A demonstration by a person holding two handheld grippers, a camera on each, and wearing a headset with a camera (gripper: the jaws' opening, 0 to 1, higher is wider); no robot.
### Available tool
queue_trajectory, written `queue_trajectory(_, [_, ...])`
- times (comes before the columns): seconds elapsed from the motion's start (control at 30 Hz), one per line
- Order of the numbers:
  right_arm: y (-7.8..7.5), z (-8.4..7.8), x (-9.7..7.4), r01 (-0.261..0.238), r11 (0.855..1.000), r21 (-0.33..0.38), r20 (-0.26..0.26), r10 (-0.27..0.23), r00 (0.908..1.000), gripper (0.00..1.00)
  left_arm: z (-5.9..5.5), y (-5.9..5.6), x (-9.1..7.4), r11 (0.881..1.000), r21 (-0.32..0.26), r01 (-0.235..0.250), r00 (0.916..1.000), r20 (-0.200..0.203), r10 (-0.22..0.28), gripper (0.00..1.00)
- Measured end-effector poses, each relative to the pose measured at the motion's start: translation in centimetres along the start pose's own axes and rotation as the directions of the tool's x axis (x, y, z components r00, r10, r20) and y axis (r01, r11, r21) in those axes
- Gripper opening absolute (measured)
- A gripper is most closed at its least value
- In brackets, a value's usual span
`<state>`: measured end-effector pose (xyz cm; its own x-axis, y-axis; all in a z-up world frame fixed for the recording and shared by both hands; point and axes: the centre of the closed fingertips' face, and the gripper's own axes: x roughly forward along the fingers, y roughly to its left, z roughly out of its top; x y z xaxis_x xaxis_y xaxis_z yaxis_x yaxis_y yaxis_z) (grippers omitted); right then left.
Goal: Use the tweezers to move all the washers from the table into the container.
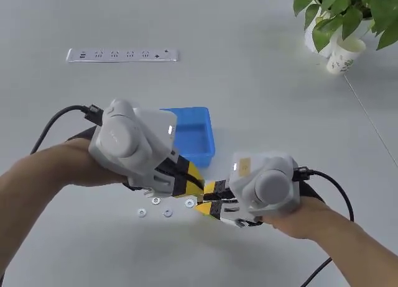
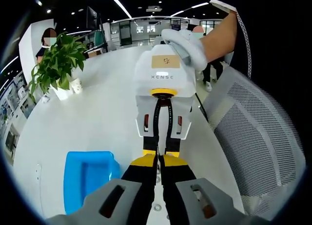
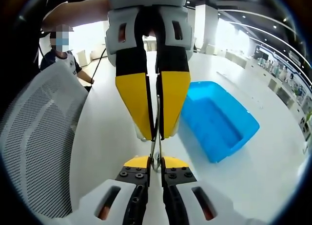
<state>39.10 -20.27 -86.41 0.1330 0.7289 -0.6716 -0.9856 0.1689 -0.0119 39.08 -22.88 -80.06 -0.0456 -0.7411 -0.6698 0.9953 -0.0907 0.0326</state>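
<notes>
The thin metal tweezers [image 3: 155,149] run between the two grippers, which meet tip to tip just above the white table. My left gripper [image 1: 199,186] comes in from the left, and its yellow-tipped jaws are shut on one end of the tweezers. My right gripper [image 1: 206,206] faces it from the right and is shut on the other end. Several small washers [image 1: 155,202] lie on the table under and left of the tips. The blue container [image 1: 194,135] stands just behind the grippers, and it also appears as the blue container [image 3: 219,122] in the right gripper view.
A white power strip [image 1: 122,55] lies at the far left of the table. A potted plant [image 1: 341,20] stands at the far right corner. A white mesh chair [image 2: 253,137] is beside the table, and people stand in the background.
</notes>
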Motion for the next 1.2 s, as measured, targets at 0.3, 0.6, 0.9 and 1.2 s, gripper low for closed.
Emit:
queue_trajectory(0.3, [0.0,0.0,0.0,0.002,1.0,-0.009,-0.004,-0.002,1.0,0.09,-0.1,-0.1,-0.1,1.0,0.002,0.003,1.0,-0.007,-0.003,0.06])
queue_trajectory(0.6, [-0.1,0.2,-0.1,0.0,1.0,-0.013,-0.001,0.0,1.0,0.09,0.0,0.0,-0.3,1.0,0.003,0.002,1.0,-0.009,-0.002,0.06])
queue_trajectory(0.9, [-0.3,1.1,-0.5,0.004,1.0,-0.025,0.006,-0.004,1.0,0.09,0.6,0.2,-1.2,1.0,0.008,-0.003,1.0,-0.007,0.003,0.06])
queue_trajectory(1.2, [-0.8,2.1,-1.1,0.011,0.999,-0.037,0.017,-0.01,0.9998,0.09,1.5,0.4,-2.1,1.0,0.016,-0.007,1.0,-0.006,0.007,0.06])
